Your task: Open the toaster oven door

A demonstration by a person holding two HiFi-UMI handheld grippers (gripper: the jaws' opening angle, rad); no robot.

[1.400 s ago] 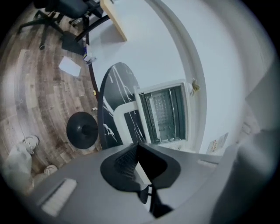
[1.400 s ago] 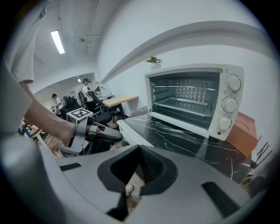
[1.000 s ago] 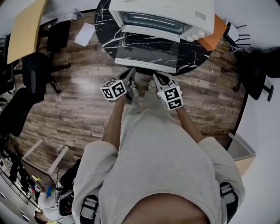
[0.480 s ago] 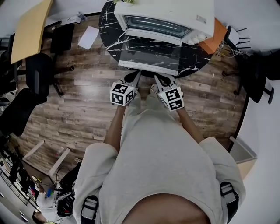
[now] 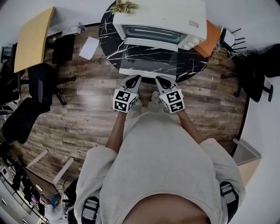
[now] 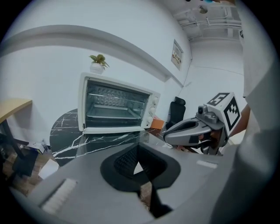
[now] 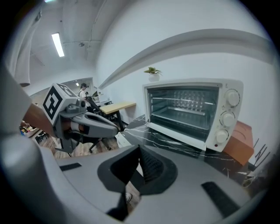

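Observation:
A white toaster oven (image 5: 159, 21) stands on a round black marble table (image 5: 109, 37). Its glass door (image 5: 148, 62) hangs open and lies flat toward me, and the wire rack inside shows in both gripper views. My left gripper (image 5: 134, 79) and right gripper (image 5: 158, 80) hover side by side just short of the door's front edge, touching nothing. Seen in the left gripper view, the left gripper (image 6: 139, 162) is shut and empty, with the oven (image 6: 114, 105) ahead and the right gripper (image 6: 192, 130) beside it. The right gripper (image 7: 139, 165) is shut and empty too.
An orange box (image 5: 210, 36) sits right of the oven and a small plant (image 5: 124, 6) behind it. On the wooden floor to the left are black office chairs (image 5: 40, 83), a wooden desk (image 5: 31, 40) and a paper sheet (image 5: 89, 47). Another dark chair (image 5: 258, 70) stands right.
Both grippers have risen and drawn closer to the open door's front edge. The left gripper has rolled, so its marker cube now faces up squarely, and moved right beside the other.

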